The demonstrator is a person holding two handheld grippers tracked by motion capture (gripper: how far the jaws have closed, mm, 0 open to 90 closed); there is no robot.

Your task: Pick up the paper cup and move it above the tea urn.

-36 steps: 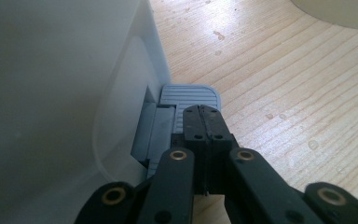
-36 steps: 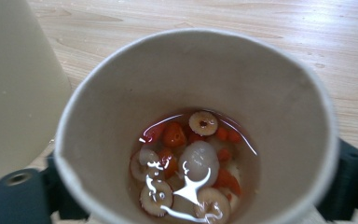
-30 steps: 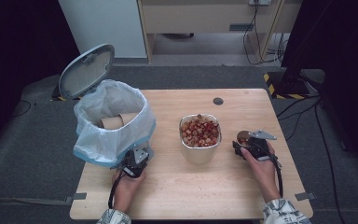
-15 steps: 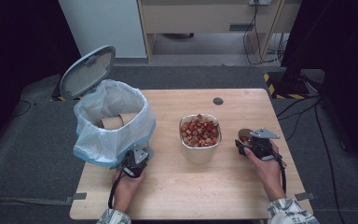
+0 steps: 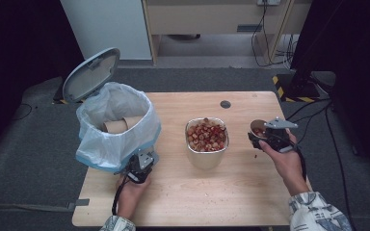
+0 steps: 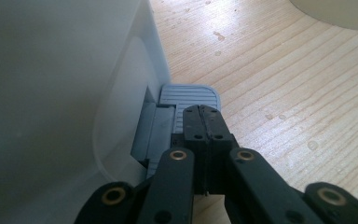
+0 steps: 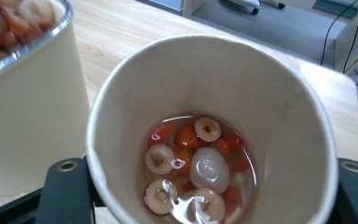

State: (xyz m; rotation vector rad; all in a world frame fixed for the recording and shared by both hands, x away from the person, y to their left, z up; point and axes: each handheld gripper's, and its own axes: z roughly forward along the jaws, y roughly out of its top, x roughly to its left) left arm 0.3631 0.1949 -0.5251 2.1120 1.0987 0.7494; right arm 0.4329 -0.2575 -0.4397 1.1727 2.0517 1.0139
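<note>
The wooden table (image 5: pixel 250 202) in front of you carries everything, and its surface is speckled with small drops and crumbs. The biggest thing on it is the pedal bin (image 5: pixel 115 127) at your left, lined with a pale blue bag, its grey lid (image 5: pixel 90 73) standing open behind it; brown paper cups (image 5: pixel 120 124) lie inside. No label or writing can be read on the bin or anywhere else.

Near the middle of the table stands the cream-sided metal container (image 5: pixel 206 142), heaped with red and pale fruit pieces. It sits between your two hands and just beside the cup you hold.

Your right gripper (image 5: pixel 268 138) has its fingers clamped around a paper cup (image 7: pixel 209 126), held upright close to the container's right side. In the right gripper view, the cup holds a shallow pool of liquid with red berries, sliced pale rings and one whitish round fruit (image 7: pixel 209 169).

Your left gripper (image 6: pixel 204 122) has its fingers pressed together with nothing between them, tips resting on the bin's ribbed grey pedal (image 6: pixel 186 95) at the bin's base.

A small dark round disc (image 5: pixel 225 104) lies near the table's far edge, well apart from the rest.
</note>
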